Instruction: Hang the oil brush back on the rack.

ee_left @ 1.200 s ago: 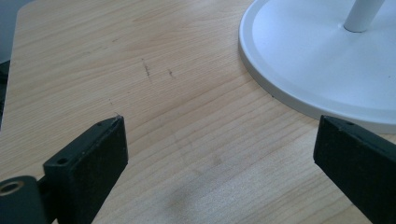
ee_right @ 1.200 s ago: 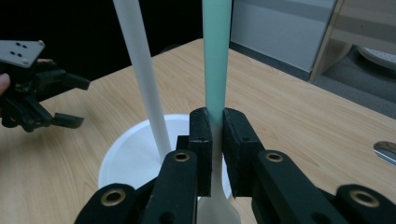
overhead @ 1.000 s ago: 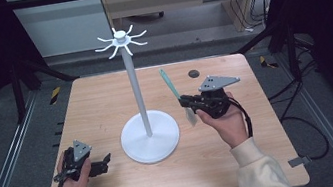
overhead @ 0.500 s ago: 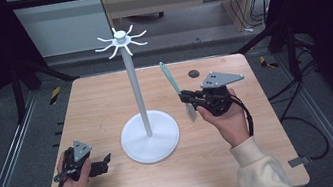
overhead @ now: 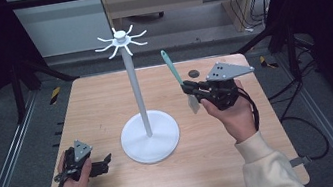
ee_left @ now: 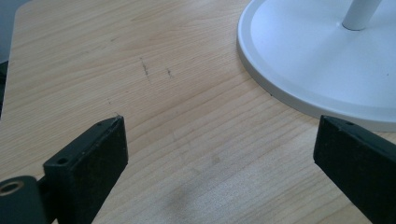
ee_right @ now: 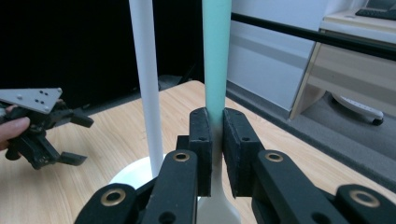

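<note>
A white hook stand (overhead: 138, 98) rises from a round base (overhead: 150, 137) at the table's middle, with a ring of hooks (overhead: 119, 39) on top. My right gripper (overhead: 188, 89) hovers to the right of the pole, shut on a spatula (overhead: 171, 67) that stands upright, teal handle up and white blade below. In the right gripper view the pads (ee_right: 201, 135) clamp the teal handle (ee_right: 217, 60) beside the white pole (ee_right: 147, 84). My left gripper (overhead: 106, 164) rests on the table at the lower left, open and holding nothing; its jaws (ee_left: 219, 154) point at the base's rim (ee_left: 322, 60).
The wooden table (overhead: 104, 98) has a small dark disc (overhead: 194, 73) near its far right edge. Black frame bars and cables surround the table. In the right gripper view the left gripper (ee_right: 42, 126) shows at the left, held by a hand.
My right gripper has lifted the spatula higher above the table, close to the pole. The left gripper has stayed where it was.
</note>
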Motion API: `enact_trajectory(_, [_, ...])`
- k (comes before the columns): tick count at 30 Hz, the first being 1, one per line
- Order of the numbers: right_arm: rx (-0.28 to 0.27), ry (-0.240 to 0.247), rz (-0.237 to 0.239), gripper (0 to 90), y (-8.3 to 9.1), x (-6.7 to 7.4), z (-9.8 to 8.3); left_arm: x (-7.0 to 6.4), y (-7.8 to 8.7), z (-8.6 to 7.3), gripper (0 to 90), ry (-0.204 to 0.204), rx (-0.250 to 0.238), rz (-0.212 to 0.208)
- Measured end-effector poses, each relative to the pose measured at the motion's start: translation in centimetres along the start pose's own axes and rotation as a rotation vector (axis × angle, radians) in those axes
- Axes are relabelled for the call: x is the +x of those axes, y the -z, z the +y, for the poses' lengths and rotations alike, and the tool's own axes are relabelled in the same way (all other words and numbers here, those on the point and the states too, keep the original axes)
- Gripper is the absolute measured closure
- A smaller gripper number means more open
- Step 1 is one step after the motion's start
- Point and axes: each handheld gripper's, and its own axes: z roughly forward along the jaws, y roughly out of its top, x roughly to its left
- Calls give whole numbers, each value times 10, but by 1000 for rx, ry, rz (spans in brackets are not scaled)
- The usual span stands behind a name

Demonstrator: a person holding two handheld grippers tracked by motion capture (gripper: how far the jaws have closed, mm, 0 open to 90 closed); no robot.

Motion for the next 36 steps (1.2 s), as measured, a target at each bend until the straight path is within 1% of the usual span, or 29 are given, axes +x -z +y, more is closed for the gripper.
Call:
enact_trajectory(7, [-12,10,-3,826,8,0,9,-1,0,0,27,-3,2,-1])
enact_trajectory(9, [-12,22,-5,825,10,0,12,-1,-1,0,27,-3,2,-2])
enact_trajectory(13, [-17,24,-4,826,12,1,14,-1,0,0,27,-3,2,-1])
enact_trajectory(23, [-42,28,5,825,16,5,20,-1,0,0,27,-3,2,-1])
enact_trajectory(29, [-62,41,10,825,18,11,27,-1,0,0,27,-3,2,-1])
enact_trajectory(34, [-67,44,16,825,19,12,29,-1,-1,0,27,0,2,-4])
enact_trajectory(36, [-67,47,17,825,19,13,30,-2,-2,0,27,-8,9,-8])
